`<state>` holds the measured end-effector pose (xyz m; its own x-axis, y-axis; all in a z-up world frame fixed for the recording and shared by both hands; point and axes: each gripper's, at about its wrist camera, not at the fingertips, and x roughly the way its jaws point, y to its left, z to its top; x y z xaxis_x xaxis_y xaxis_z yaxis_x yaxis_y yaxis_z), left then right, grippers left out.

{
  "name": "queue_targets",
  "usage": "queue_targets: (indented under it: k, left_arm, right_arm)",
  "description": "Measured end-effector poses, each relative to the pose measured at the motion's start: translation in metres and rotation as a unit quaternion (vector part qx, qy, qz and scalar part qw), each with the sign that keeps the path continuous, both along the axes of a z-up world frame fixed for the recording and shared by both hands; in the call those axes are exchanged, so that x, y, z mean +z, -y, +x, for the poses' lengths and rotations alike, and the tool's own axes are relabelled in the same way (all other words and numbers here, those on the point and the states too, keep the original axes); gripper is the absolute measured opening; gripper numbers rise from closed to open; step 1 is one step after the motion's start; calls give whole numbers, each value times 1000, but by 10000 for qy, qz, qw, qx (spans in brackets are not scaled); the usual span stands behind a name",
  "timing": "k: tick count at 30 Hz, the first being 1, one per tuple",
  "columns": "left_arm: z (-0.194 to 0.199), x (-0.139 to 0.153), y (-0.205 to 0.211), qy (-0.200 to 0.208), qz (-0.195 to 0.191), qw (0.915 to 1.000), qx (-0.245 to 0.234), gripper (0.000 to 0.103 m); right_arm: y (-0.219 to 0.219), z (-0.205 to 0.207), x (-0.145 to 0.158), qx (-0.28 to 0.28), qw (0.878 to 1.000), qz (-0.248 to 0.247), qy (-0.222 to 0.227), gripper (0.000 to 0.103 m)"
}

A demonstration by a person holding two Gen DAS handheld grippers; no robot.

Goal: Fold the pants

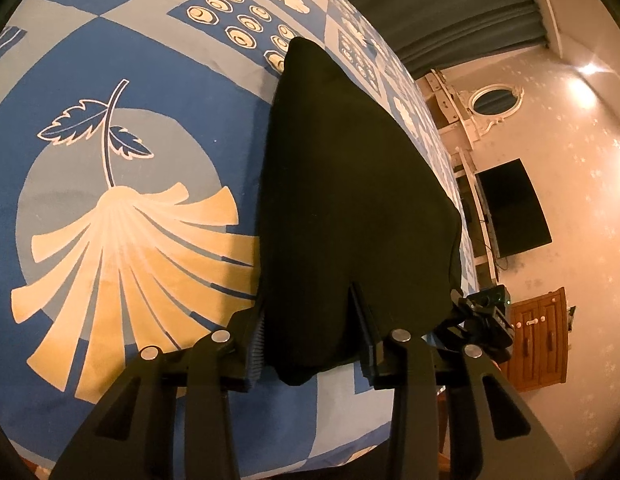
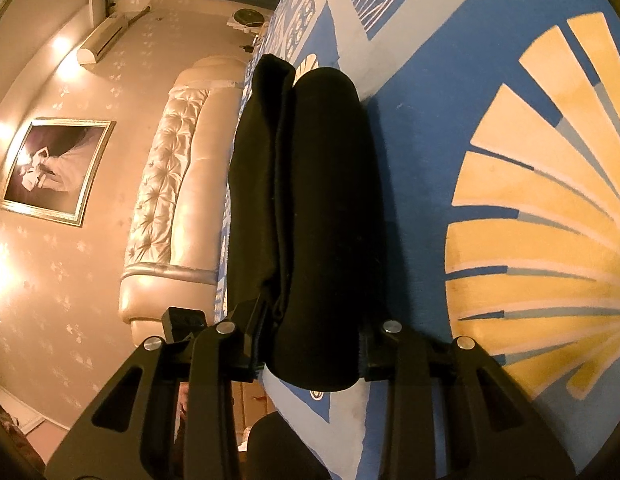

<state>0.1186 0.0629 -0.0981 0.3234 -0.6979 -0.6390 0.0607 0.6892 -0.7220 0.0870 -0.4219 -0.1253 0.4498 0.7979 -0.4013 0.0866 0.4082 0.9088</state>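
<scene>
The black pants (image 1: 350, 200) hang as a dark sheet over the blue patterned bedspread (image 1: 129, 120). My left gripper (image 1: 310, 320) is shut on the near edge of the pants, cloth bunched between its fingers. In the right wrist view the pants (image 2: 310, 200) show as a doubled, rolled fold with two layers side by side. My right gripper (image 2: 314, 328) is shut on that fold, lifted above the bedspread (image 2: 490, 160). The other gripper (image 1: 486, 316) shows at the right edge of the cloth in the left wrist view.
The bed has a tufted cream headboard (image 2: 169, 184). A dark TV (image 1: 514, 208) hangs on the wall, a wooden cabinet (image 1: 538, 340) stands below it. A framed picture (image 2: 53, 168) and an air conditioner (image 2: 105, 40) are on the other wall.
</scene>
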Motion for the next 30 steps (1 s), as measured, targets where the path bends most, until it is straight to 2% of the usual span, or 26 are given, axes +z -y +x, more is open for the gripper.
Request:
queue_targets:
  k: [5, 8, 11, 14, 19, 26, 30]
  left_arm:
    - [0, -2, 3, 49, 45, 10000, -46, 43]
    - [-1, -2, 4, 84, 31, 9999, -69, 50]
    - [1, -5, 2, 1, -210, 9998, -56, 60]
    - [2, -3, 7, 30, -264, 9996, -134, 71]
    - [1, 2, 20, 137, 32, 9996, -239, 81]
    - [-5, 7, 32, 336, 508, 9977, -290, 83]
    - [-3, 8, 41, 442, 755, 9956, -321, 85]
  right_arm:
    - [2, -1, -5, -28, 10000, 83, 7, 33]
    - [1, -1, -5, -19, 9999, 107, 28, 39]
    - [4, 0, -7, -38, 9998, 215, -32, 43]
    - [6, 0, -6, 14, 9996, 274, -55, 47]
    - [16, -8, -9, 2, 9990, 430, -147, 48]
    - [29, -20, -6, -82, 9993, 301, -211, 54]
    - [32, -29, -1, -189, 9995, 40, -260, 55]
